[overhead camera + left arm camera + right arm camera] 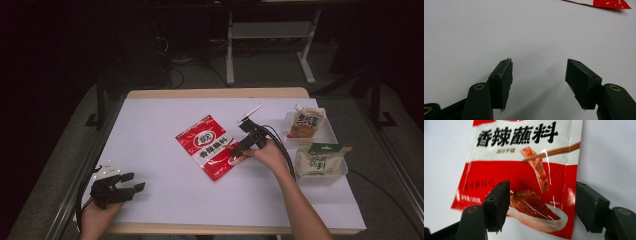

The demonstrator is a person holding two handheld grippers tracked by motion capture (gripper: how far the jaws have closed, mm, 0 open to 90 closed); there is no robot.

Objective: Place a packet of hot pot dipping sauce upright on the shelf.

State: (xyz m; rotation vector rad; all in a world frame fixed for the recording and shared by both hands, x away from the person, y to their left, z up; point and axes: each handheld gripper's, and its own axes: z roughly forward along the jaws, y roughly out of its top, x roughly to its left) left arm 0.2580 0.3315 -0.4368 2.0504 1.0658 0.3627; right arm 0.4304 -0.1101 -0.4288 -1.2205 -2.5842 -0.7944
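The flat red-and-white foil sachet is straddled by the right gripper's parted jaws; if closed shallowly, the slick edge may be lost.

A flat red and white plastic sachet with black Chinese lettering lies face up near the middle of the white worktop, turned at a slant to its edges. Its glossy front shows chopsticks holding a strip of meat above a white spoon heaped with red-brown seasoning.
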